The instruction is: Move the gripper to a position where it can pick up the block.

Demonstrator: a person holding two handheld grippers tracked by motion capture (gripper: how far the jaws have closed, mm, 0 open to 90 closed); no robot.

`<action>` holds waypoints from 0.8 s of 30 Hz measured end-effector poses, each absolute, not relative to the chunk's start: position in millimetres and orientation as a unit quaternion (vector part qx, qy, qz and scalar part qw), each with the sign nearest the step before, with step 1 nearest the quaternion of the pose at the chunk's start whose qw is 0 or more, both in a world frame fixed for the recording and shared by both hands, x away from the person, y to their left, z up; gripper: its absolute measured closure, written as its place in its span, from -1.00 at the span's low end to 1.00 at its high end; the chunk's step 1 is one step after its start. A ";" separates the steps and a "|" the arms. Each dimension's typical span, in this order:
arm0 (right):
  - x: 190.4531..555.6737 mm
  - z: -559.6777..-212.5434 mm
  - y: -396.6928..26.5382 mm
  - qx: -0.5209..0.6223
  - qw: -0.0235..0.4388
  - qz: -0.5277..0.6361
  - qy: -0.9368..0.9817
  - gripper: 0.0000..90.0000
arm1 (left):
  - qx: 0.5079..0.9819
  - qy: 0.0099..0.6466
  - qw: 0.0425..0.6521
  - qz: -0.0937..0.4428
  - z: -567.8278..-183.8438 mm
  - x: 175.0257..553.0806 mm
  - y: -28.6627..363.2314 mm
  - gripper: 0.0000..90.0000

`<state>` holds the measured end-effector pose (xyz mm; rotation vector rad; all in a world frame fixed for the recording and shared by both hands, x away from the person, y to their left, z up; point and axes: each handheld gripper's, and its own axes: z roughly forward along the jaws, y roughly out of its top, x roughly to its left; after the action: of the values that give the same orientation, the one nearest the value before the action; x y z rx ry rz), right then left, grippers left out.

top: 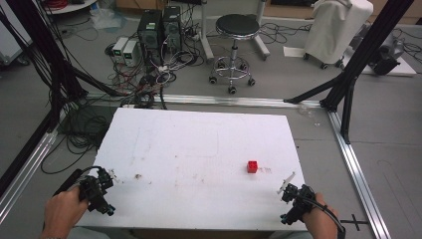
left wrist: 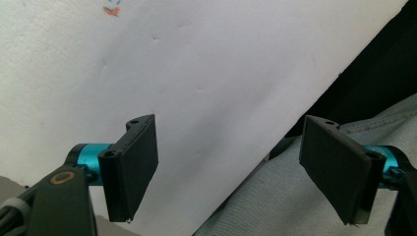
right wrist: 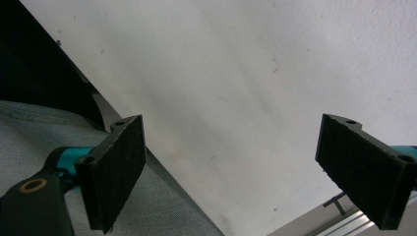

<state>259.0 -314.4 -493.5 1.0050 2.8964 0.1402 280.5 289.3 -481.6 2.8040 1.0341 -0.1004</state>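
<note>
So the only thing on the table (top: 199, 149) was a little red block (top: 253, 166), sitting on the right half of the white top, a bit nearer my edge than the far one. There was a faint pale smudge on the surface just to its right, too small for me to tell what it was.

I had my right tool (top: 287, 187) at the near right corner of the table, close to the block but not touching it, sitting nearer me and off to the right of it. In the right gripper view its jaws stood wide apart with nothing between them (right wrist: 231, 162), just bare white tabletop and the grey fabric of my trousers (right wrist: 29, 132) below the table's edge.

My left tool (top: 106, 180) was way over at the near left corner, well apart from the block. Same deal there: in the left gripper view the jaws were spread wide and empty (left wrist: 228, 167), hanging over the table's near edge.

Beyond the far edge there was a black stool (top: 235, 46) on the floor, plus a couple of computer towers (top: 160, 29) with a mess of cables around them.
</note>
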 end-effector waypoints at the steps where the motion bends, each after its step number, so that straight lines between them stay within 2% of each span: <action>1: 259.3 -493.5 -314.2 0.326 0.035 0.045 0.944 -0.75 | 0.935 0.345 0.076 -0.033 -481.6 280.5 289.3 -0.49; 24: 259.4 -496.2 -312.7 0.322 0.033 0.042 0.945 -0.75 | 0.935 0.347 0.072 -0.035 -482.0 279.8 289.1 -0.49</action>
<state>259.4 -312.7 -496.2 0.9920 2.9081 0.1279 279.8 289.1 -482.0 2.8093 1.0424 -0.1067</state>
